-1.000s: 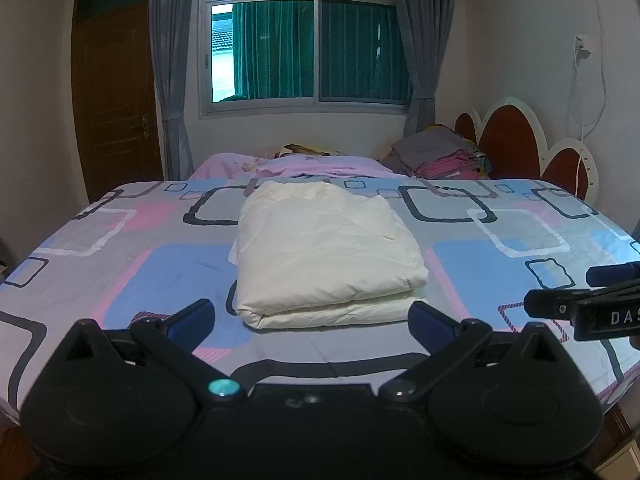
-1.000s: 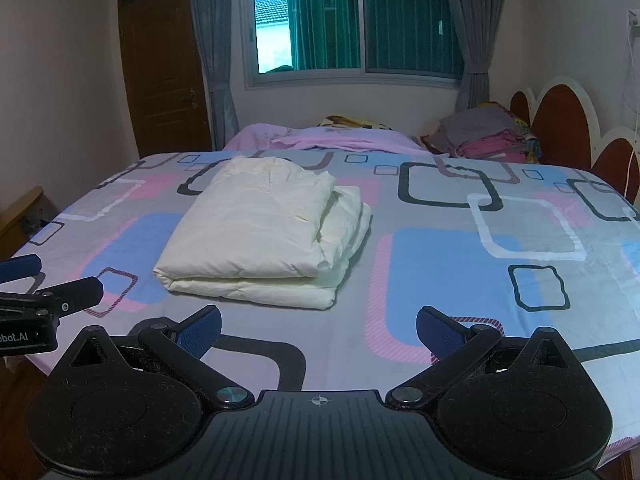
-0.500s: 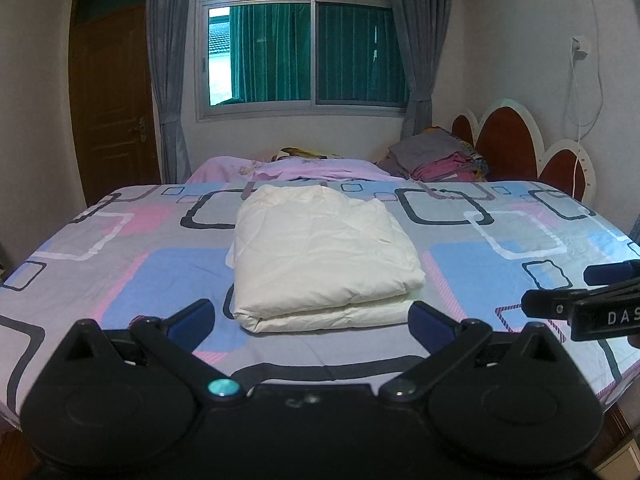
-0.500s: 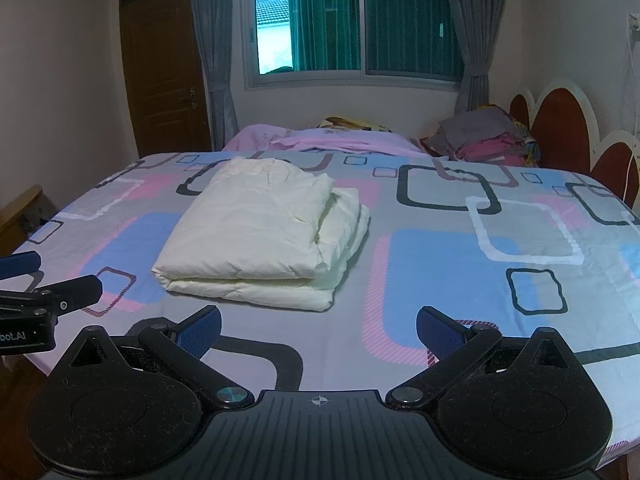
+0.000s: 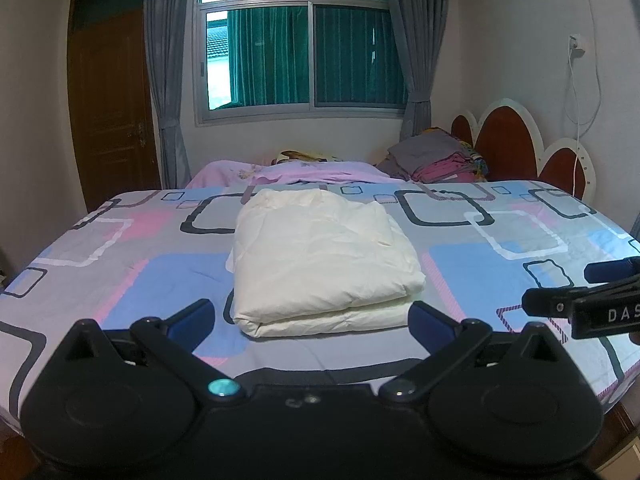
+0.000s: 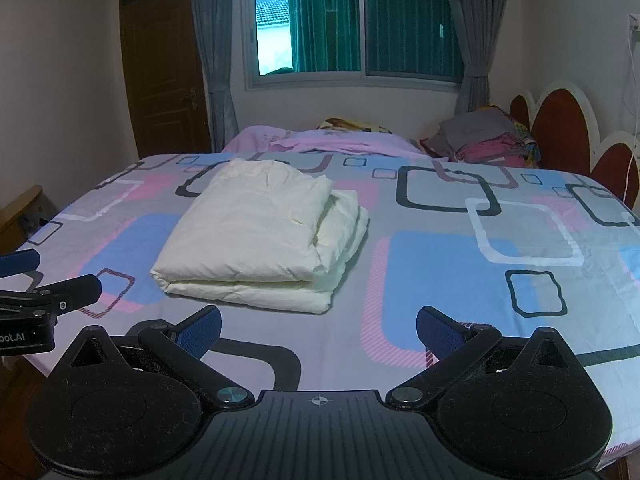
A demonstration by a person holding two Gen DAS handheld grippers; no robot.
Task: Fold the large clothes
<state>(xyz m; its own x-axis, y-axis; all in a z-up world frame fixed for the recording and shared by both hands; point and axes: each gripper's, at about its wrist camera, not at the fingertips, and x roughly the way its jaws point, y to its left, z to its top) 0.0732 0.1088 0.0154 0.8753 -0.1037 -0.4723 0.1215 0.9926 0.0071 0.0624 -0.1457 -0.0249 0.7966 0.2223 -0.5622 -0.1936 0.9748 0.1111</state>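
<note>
A cream garment [image 5: 320,256] lies folded into a thick rectangle on the patterned bed sheet [image 5: 120,272]; it also shows in the right wrist view [image 6: 260,236]. My left gripper [image 5: 312,316] is open and empty, held at the bed's near edge just short of the garment's front fold. My right gripper [image 6: 318,326] is open and empty, to the right of the garment and clear of it. Each gripper shows at the edge of the other's view: the right one [image 5: 592,296] and the left one [image 6: 44,292].
A stack of folded clothes [image 5: 436,158] sits at the far right by the red headboard [image 5: 508,140]. A pink blanket [image 5: 288,170] lies along the bed's far side. A window, curtains and a wooden door [image 5: 112,104] stand behind.
Both grippers have drawn back and risen very slightly; the garment lies unchanged and both stay open.
</note>
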